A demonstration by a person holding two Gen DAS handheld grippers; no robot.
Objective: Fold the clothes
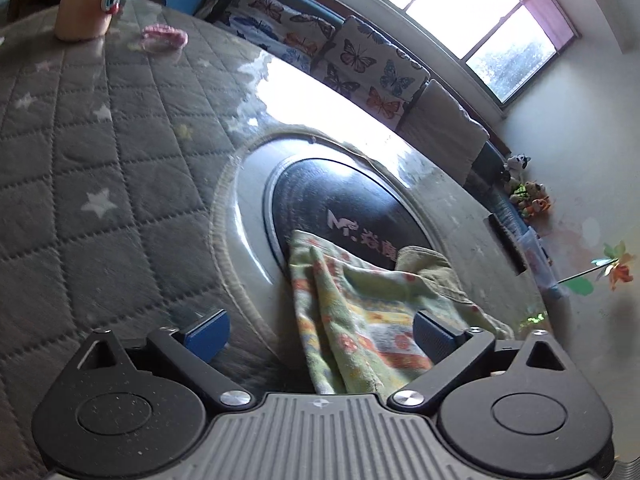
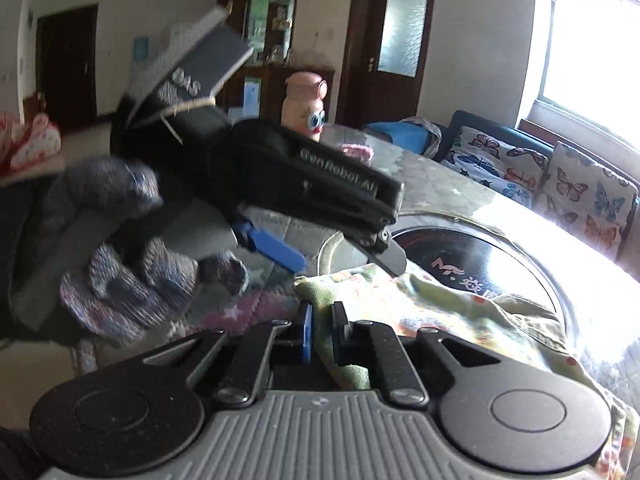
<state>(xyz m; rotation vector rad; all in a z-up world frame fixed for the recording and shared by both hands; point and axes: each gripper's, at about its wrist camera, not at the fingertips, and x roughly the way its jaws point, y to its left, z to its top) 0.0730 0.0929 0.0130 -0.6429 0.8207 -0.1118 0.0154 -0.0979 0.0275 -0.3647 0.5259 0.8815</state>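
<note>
- The right gripper (image 2: 320,334) has its blue pads pinched tight on a fold of the floral cloth (image 2: 404,300), which lies across the black induction plate (image 2: 480,256) set in the table.
- Only the right wrist view shows the left gripper (image 2: 332,256) from outside: a black body held by a gloved hand (image 2: 132,248), hanging just above the cloth's edge.
- From the left wrist view, that same gripper (image 1: 320,332) stands wide apart, the cloth (image 1: 360,320) running between its pads with nothing clamped.
- A pink cartoon bottle (image 1: 90,0) stands far across the quilted star table cover (image 1: 80,160), with a small pink bundle (image 1: 166,36) near it.
- Butterfly cushions (image 2: 576,192) line the sofa under the bright window (image 1: 460,4).
</note>
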